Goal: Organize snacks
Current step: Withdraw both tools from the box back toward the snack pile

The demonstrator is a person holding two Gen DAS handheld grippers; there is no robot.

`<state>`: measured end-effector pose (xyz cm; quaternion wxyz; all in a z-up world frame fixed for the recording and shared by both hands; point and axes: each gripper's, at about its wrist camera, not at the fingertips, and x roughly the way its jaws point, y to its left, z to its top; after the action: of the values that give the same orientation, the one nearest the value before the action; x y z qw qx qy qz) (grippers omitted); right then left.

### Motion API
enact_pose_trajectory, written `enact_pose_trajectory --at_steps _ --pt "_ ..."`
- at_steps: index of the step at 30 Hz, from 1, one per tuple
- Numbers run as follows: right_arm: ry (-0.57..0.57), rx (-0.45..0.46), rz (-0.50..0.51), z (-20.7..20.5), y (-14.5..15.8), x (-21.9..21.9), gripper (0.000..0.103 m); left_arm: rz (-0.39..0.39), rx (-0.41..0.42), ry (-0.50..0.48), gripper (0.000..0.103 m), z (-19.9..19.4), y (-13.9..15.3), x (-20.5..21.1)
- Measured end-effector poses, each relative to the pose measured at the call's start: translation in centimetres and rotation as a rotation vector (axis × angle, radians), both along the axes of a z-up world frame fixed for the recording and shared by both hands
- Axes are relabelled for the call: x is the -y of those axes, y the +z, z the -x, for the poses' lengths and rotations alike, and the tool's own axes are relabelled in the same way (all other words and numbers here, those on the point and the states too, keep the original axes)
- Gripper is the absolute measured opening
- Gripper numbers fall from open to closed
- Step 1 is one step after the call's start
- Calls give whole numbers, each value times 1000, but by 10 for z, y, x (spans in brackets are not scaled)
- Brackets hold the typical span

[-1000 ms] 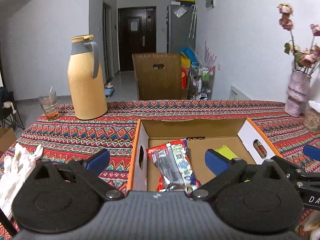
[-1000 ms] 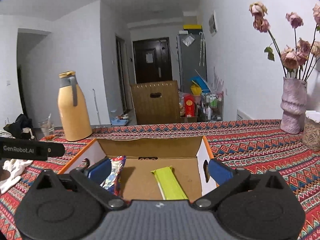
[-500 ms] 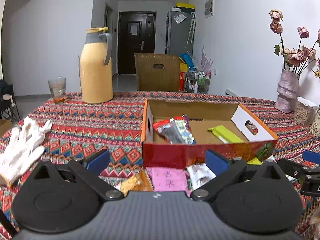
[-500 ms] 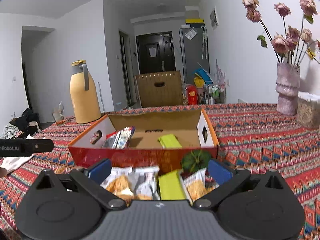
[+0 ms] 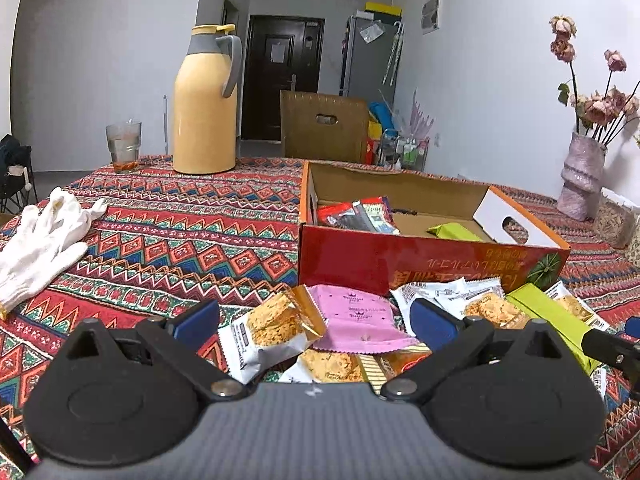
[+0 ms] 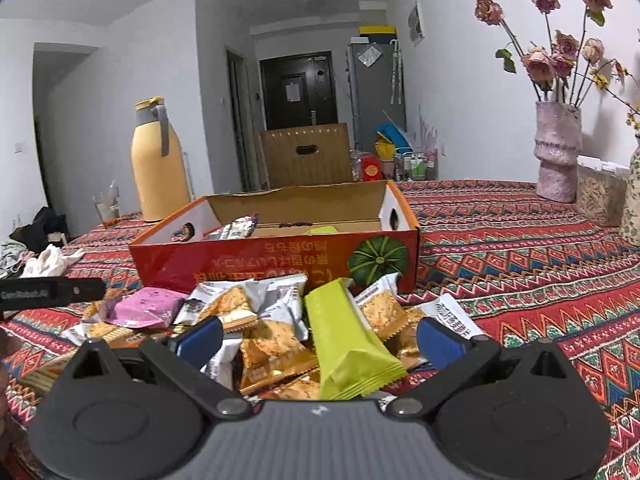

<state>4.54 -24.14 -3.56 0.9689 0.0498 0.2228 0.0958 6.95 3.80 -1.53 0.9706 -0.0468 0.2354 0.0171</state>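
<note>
Both grippers, left (image 5: 314,320) & right (image 6: 318,334), spread wide, empty; green bar pack (image 6: 350,344) just before box (image 6: 276,260): light, slick, crinkly — prob. pinch mid-body.

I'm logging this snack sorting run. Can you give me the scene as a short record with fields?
box: open red box on the patterned tablecloth
in box: red packet, green bar
pile: loose snacks in front of the box, including pink packet and green bar
left gripper: open, empty
right gripper: open, empty

Left tool (image 5: 314,322) and right tool (image 6: 318,338) both gape wide, empty.
</note>
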Motion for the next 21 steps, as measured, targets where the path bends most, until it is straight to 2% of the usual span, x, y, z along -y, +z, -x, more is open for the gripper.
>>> enact_pose_trajectory --at_steps 9,21 --pt "-17 18 -14 -3 -2 3 103 4 7 -2 103 -1 -8 1" --pt "-19 -22 52 -6 -6 -4 103 -4 14 -11 103 1 -11 4"
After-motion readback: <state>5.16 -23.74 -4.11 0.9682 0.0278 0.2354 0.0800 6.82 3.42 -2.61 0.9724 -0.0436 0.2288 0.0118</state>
